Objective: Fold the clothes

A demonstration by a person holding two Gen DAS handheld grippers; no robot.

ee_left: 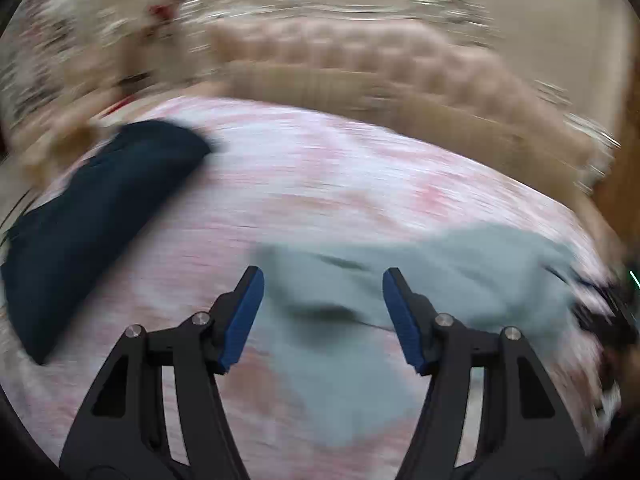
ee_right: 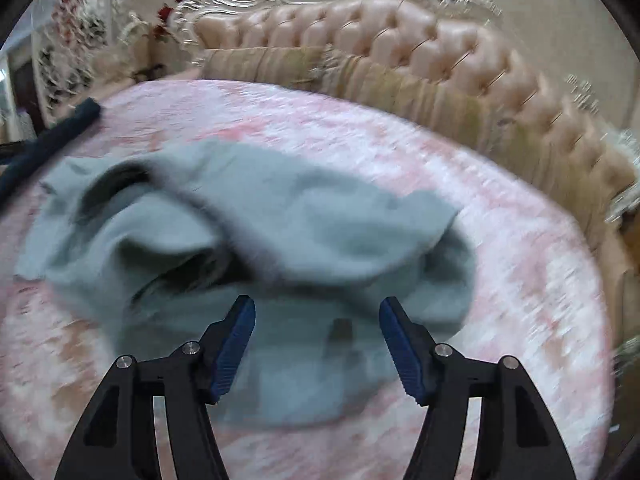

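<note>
Pink bedspread (ee_right: 500, 248): grey-green garment (ee_right: 280, 220) rumpled, unfolded; navy garment (ee_left: 100, 216) at ten o'clock looks folded; left gripper (ee_left: 323, 280), right gripper (ee_right: 317, 308) spread, empty

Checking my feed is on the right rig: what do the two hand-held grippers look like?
Both match: the left hand-held gripper and right hand-held gripper have black, cut-out linkage arms with silver pivot pins and ribbed blue finger pads. No cables, markings or sleeves show.

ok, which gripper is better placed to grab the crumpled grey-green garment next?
Probably right. The right gripper is open with the crumpled grey-green garment filling the space ahead of its fingers. The left gripper, also open, faces only the garment's edge, with the folded dark navy cloth off to its left.
</note>
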